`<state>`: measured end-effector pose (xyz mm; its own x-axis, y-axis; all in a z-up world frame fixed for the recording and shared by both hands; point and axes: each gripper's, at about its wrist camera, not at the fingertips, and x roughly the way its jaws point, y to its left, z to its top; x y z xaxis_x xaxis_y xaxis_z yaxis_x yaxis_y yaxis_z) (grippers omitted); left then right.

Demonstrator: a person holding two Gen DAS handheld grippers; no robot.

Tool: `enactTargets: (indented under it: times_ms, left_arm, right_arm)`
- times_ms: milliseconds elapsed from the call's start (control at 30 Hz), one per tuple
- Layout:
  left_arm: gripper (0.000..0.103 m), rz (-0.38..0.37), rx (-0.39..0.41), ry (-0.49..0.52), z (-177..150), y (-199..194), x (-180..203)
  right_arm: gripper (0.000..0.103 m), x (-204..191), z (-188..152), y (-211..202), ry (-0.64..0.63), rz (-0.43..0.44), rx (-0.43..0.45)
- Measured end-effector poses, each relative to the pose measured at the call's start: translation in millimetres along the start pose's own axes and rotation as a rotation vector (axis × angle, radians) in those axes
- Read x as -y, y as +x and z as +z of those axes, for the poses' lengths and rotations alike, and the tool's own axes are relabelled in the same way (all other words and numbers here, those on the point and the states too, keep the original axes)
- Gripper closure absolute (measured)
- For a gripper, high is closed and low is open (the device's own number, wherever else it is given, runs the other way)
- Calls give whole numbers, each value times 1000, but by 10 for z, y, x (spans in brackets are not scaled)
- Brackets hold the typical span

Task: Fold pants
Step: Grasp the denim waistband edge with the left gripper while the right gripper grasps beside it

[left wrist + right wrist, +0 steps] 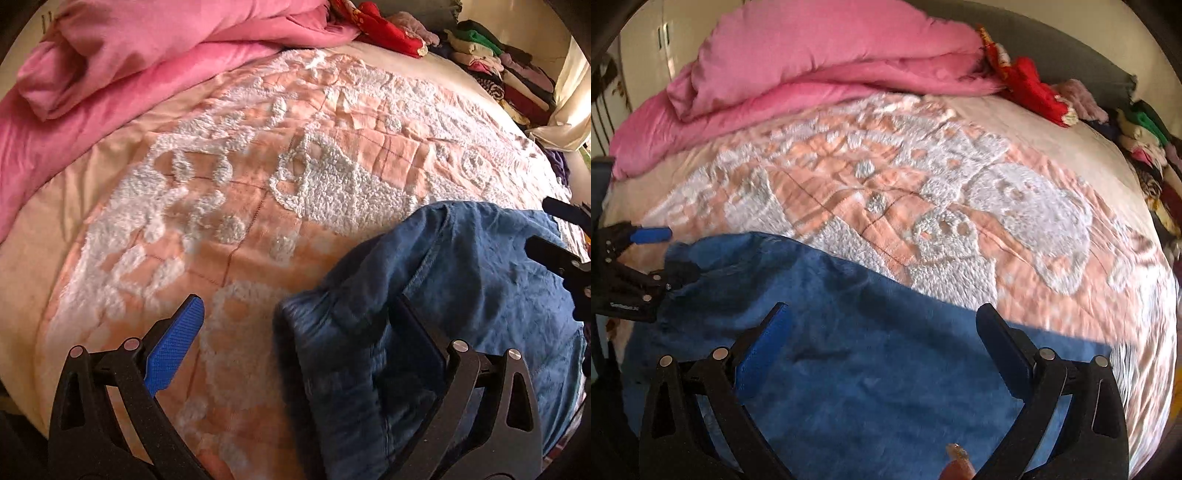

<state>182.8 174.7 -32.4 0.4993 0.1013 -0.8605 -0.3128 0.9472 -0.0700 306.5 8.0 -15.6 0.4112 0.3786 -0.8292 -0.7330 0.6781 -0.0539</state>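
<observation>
Blue denim pants (871, 354) lie bunched on peach-and-white bedspread (960, 206). Left gripper (295, 325) fingers wide apart, one maybe tucked under pants fold. Right gripper (882, 328) fingers wide apart above pants. Pink quilt (820, 70) behind.

Warm daylight, soft motion blur, fisheye edges dark.

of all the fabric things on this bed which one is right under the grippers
The blue pants. Both open hand-held grippers hover over them; the pink duvet and stacked clothes lie far off.
</observation>
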Motion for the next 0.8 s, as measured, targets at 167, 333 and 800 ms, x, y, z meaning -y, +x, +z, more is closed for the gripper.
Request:
enactTargets:
  times_ms: [167, 333, 800]
  left_arm:
    - [53, -32, 9, 57, 16, 68, 88]
    - [74, -45, 62, 100, -7, -63, 151]
    - [77, -148, 198, 117, -198, -648, 200]
  right_arm:
    - [4, -10, 108, 265, -74, -31, -56]
    - [4, -59, 175, 430, -151, -28, -86]
    - [80, -359, 94, 384, -277, 162, -50]
